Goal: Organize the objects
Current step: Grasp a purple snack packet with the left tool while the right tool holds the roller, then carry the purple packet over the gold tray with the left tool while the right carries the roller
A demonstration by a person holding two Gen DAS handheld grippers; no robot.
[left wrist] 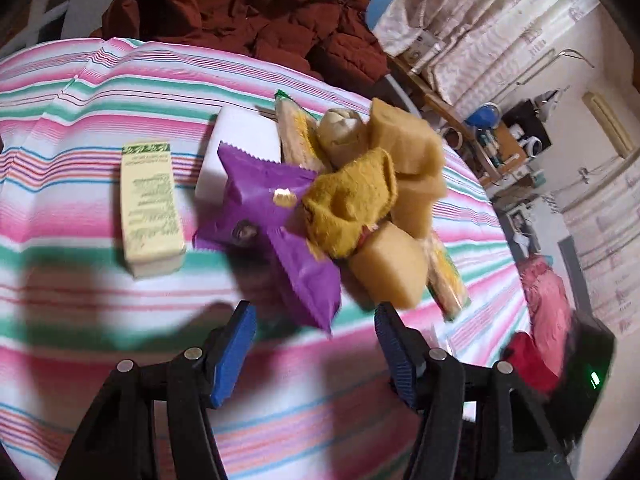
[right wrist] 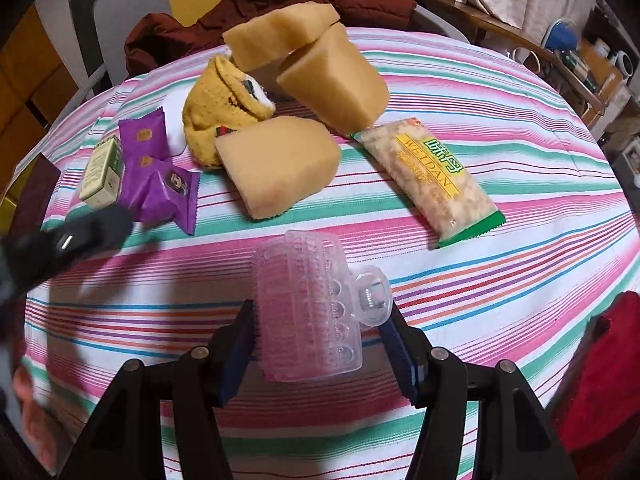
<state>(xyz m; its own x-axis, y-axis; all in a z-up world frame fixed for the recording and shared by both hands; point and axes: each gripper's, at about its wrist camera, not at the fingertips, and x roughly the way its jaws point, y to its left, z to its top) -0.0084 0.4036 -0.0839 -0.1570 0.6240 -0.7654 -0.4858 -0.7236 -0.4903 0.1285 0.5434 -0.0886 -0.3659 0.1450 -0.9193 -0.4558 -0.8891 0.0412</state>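
Observation:
A pile sits on the striped table point(left wrist: 80, 160): purple snack packets point(left wrist: 272, 200), a mustard sock point(left wrist: 352, 200), tan sponge blocks point(left wrist: 388, 268), a clear-and-green snack pack point(right wrist: 432, 184) and a pale green box point(left wrist: 150, 204). My left gripper point(left wrist: 316, 344) is open and empty, just in front of the purple packets. My right gripper point(right wrist: 322, 332) is shut on a clear plastic hair claw point(right wrist: 308, 308), held above the cloth in front of the nearest sponge block point(right wrist: 276, 164).
A maroon jacket point(left wrist: 260, 20) lies at the table's far edge. A white box point(left wrist: 244, 148) lies under the pile. Red fabric point(right wrist: 600, 380) sits at the right edge. The other gripper's dark body point(right wrist: 60, 244) shows at left. Cluttered shelves point(left wrist: 504, 136) stand beyond the table.

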